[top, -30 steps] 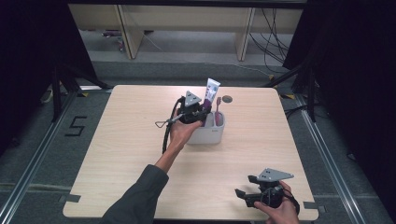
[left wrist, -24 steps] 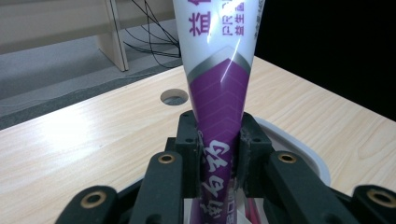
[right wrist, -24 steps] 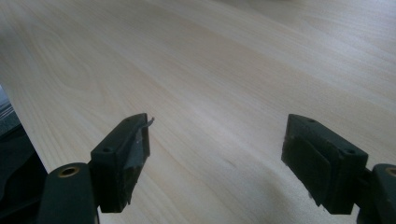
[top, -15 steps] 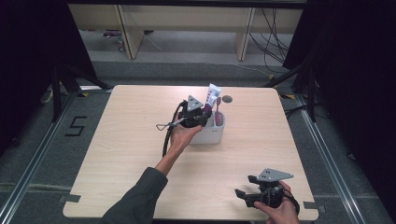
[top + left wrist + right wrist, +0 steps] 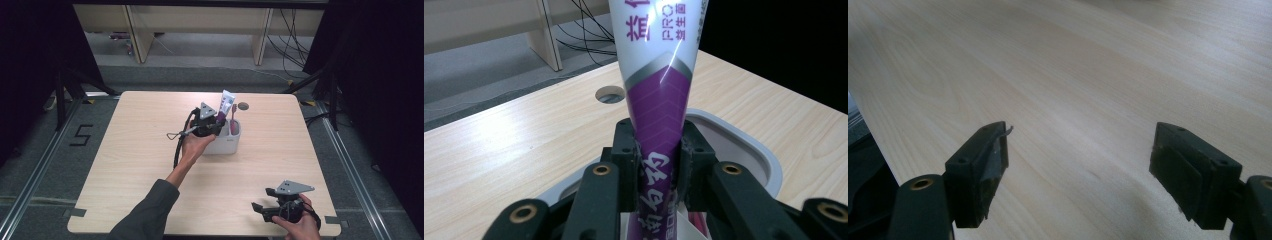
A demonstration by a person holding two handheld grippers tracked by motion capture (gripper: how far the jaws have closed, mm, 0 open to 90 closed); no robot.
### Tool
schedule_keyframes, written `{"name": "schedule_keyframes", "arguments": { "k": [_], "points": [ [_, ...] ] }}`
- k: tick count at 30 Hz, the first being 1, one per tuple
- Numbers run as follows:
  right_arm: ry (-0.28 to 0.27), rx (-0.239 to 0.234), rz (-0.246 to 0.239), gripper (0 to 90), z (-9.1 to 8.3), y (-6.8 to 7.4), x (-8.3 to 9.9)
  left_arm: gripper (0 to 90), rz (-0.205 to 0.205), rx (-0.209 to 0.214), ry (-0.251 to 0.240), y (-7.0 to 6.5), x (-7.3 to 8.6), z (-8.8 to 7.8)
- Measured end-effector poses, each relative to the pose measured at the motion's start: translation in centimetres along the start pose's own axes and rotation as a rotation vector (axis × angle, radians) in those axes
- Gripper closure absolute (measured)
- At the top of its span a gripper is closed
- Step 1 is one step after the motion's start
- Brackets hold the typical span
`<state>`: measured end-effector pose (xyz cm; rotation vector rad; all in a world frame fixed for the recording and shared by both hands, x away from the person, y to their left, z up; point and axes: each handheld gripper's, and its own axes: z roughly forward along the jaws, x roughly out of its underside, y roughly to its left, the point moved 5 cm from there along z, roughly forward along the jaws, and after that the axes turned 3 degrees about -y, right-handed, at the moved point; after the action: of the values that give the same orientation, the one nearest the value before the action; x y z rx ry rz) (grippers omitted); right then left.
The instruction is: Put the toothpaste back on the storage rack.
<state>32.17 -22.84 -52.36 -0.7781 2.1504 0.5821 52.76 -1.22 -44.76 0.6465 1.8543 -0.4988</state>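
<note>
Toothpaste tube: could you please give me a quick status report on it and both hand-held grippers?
Left hand-held gripper shut on toothpaste tube, tube upright over white holder. Right hand-held gripper open, empty, near table edge. Pink toothbrush in holder beside tube.

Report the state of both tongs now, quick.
Left tongs: shut on the white-and-purple plastic toothpaste tube, above the white plastic holder.
Right tongs: open, holding nothing, over the light wooden table.
</note>
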Motion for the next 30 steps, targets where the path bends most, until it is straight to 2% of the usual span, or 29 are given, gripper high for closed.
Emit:
{"name": "schedule_keyframes", "arguments": {
  "k": [2,4,8,9,10,11,15,16,18,21,24,26,28,29,30],
  "points": [
    [-0.001,0.002,-0.012,24.1,0.0,-0.1,0.0,73.4,0.002,-0.005,0.005,0.0,0.1,0.0],
    [0.007,0.004,0.018,24.1,0.0,0.1,0.1,73.3,-0.001,-0.007,0.01,0.0,0.1,0.0],
    [0.011,0.005,0.038,24.1,-0.1,0.3,0.1,73.2,0.001,-0.003,0.014,0.0,0.2,0.1],
    [0.008,0.0,0.026,24.1,-0.1,0.2,0.1,73.2,0.0,-0.005,0.02,-0.1,0.4,0.2],
    [-0.001,-0.001,-0.006,24.1,0.0,0.0,0.0,73.2,0.007,-0.009,0.028,0.0,0.6,0.2],
    [-0.002,0.002,-0.012,24.1,0.0,0.0,0.0,73.2,0.003,-0.007,0.032,0.0,0.7,0.2],
    [0.004,0.007,0.003,24.1,-0.1,0.0,0.0,72.9,0.002,-0.014,0.034,0.0,1.2,0.1],
    [-0.005,0.0,-0.021,24.1,0.0,-0.1,0.0,72.9,0.004,-0.013,0.034,0.0,1.2,0.1],
    [0.005,0.01,-0.002,24.1,0.0,0.0,0.0,72.7,0.006,-0.014,0.038,0.0,1.2,0.0],
    [0.003,0.011,-0.008,24.1,0.1,0.0,0.0,72.4,0.021,-0.022,0.048,0.1,1.2,-0.1],
    [0.002,0.015,-0.008,24.1,0.1,0.0,0.1,71.6,0.019,-0.023,0.045,0.1,1.2,-0.1],
    [0.004,0.016,-0.002,24.1,0.1,0.0,0.1,70.9,0.044,-0.025,0.067,0.2,1.3,-0.3],
    [0.002,0.015,-0.007,24.1,0.1,0.0,0.1,69.3,0.044,-0.022,0.07,0.2,1.3,-0.3],
    [0.002,0.016,-0.006,24.1,0.1,0.0,0.1,66.7,0.019,-0.019,0.06,0.1,1.3,-0.4],
    [0.002,0.016,-0.006,24.1,0.1,0.0,0.1,65.1,0.019,-0.019,0.06,0.1,1.3,-0.4]
  ]
}}
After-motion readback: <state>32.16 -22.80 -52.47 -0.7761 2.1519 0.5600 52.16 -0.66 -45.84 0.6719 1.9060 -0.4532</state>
